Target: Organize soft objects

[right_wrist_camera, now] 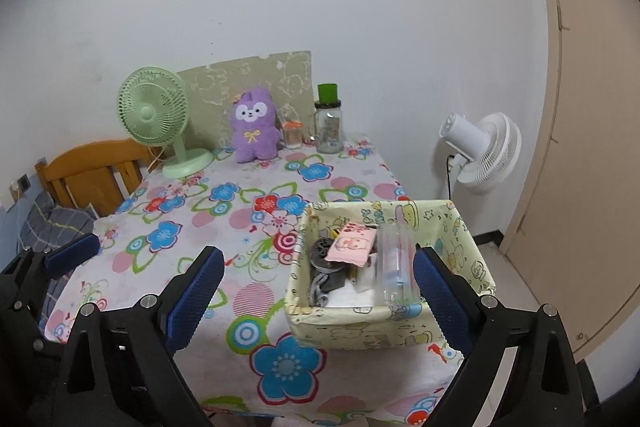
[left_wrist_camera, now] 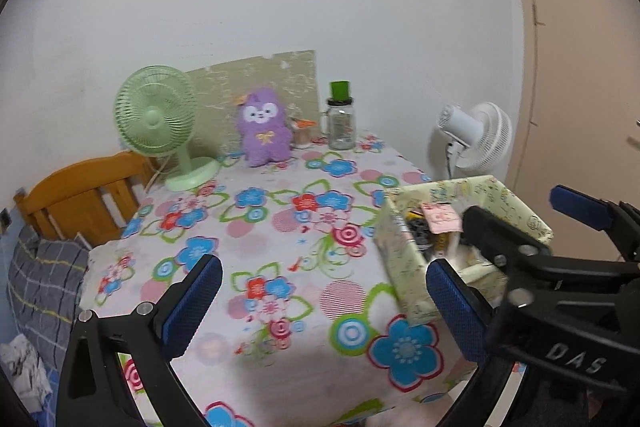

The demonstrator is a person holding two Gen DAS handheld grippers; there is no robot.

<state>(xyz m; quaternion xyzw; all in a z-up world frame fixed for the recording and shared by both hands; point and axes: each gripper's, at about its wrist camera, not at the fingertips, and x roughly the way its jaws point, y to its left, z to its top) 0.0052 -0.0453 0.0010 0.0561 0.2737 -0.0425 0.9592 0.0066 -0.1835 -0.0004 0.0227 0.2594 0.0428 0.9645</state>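
Observation:
A purple plush toy (left_wrist_camera: 264,131) sits upright at the back of the flowered table, against a patterned board; it also shows in the right wrist view (right_wrist_camera: 253,131). A pale yellow fabric basket (right_wrist_camera: 460,239) holding small items stands at the table's right front; in the left wrist view the basket (left_wrist_camera: 396,259) is partly hidden by the other gripper. My left gripper (left_wrist_camera: 324,303) is open and empty above the table's front. My right gripper (right_wrist_camera: 320,295) is open and empty, its jaws wide in front of the basket.
A green desk fan (left_wrist_camera: 158,119) stands at the back left. A glass jar with a green lid (left_wrist_camera: 341,123) and a small orange-topped container (left_wrist_camera: 303,131) stand beside the plush. A white fan (right_wrist_camera: 484,151) stands on the floor at right. A wooden headboard (left_wrist_camera: 80,195) and bedding lie left.

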